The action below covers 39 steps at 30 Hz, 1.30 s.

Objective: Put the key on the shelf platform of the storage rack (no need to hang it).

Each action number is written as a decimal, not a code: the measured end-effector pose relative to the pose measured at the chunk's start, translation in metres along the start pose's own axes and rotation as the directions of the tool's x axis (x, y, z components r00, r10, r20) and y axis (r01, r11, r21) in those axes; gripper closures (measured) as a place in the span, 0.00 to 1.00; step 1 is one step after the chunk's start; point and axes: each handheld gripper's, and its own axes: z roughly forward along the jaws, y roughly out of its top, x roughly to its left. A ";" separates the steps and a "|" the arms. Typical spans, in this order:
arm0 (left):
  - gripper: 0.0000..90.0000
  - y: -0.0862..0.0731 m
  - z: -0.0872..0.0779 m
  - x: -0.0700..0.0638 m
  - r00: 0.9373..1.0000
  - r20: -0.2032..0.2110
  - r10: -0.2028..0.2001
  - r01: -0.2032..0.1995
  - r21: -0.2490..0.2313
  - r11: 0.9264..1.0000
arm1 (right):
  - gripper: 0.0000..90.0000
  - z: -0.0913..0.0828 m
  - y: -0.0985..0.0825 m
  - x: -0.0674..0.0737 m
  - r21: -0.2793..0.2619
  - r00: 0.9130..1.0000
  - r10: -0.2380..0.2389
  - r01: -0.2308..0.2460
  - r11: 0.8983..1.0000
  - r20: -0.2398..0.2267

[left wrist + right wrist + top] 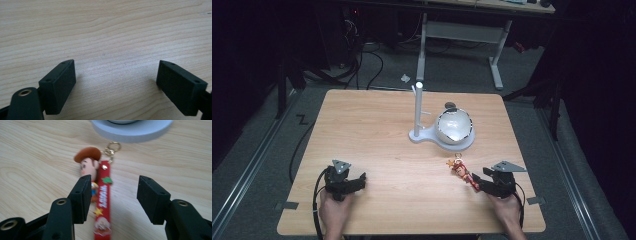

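A cowboy-figure keychain (463, 173) with a red strap (103, 205) and a gold ring (112, 147) lies flat on the wooden table (377, 145) at the front right. My right gripper (113, 197) is open, its jaws on either side of the strap low over the table, the figure's head (87, 162) just beyond the left jaw. In the high view the right gripper (484, 181) sits at the keychain's near end. My left gripper (357, 181) rests at the front left, open over bare wood (115, 75).
A white stand (418, 107) with an upright post and a round base holding a white bowl-like globe (454, 126) sits at the table's middle right; its base rim (132, 131) lies just beyond the keychain. Desk legs and cables stand on the floor behind.
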 end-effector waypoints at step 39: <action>0.18 0.000 0.000 0.000 1.000 -0.001 -0.002 0.002 -0.001 1.000 | 0.53 0.054 0.024 0.024 0.169 0.997 -0.073 0.069 0.983 0.012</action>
